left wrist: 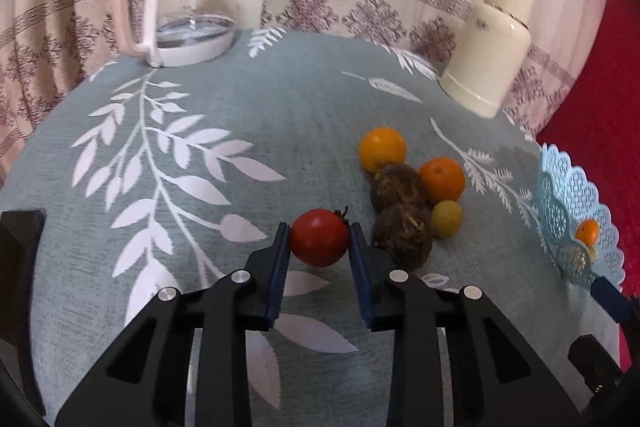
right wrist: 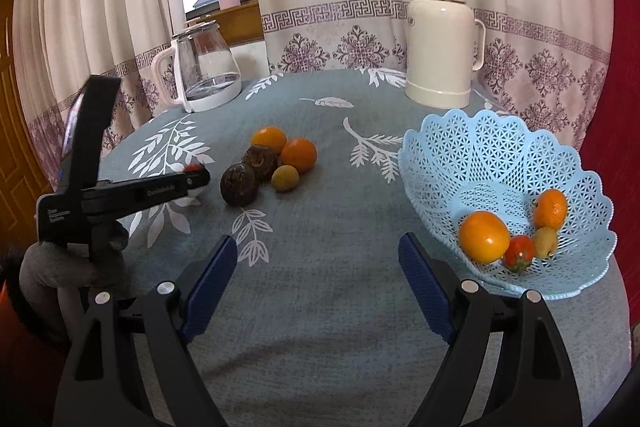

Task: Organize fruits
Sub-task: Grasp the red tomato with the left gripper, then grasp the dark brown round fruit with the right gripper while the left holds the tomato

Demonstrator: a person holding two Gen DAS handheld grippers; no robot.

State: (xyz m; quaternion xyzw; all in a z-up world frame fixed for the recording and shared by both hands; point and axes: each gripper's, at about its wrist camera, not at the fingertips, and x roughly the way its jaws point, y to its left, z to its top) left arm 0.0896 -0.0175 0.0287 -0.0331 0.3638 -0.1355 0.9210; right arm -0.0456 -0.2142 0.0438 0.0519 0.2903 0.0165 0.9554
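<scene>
1. The left claw (left wrist: 320,241) gripped a red tomato (left wrist: 319,243) on the desk (left wrist: 240,131), just beside the fruit cluster (left wrist: 404,187).
2. The right claw (right wrist: 316,267) gaped wide, holding nothing, near the blue basket (right wrist: 496,155).
3. The basket held four fruits.

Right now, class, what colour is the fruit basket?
Light blue, with a lattice pattern; the basket shows best in the right wrist view.

Glossy tomato (left wrist: 319,242), perforated plastic basket (right wrist: 496,155)

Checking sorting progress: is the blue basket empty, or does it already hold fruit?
Holding fruit: the blue basket contains four pieces, including an orange and a small red tomato.
</scene>
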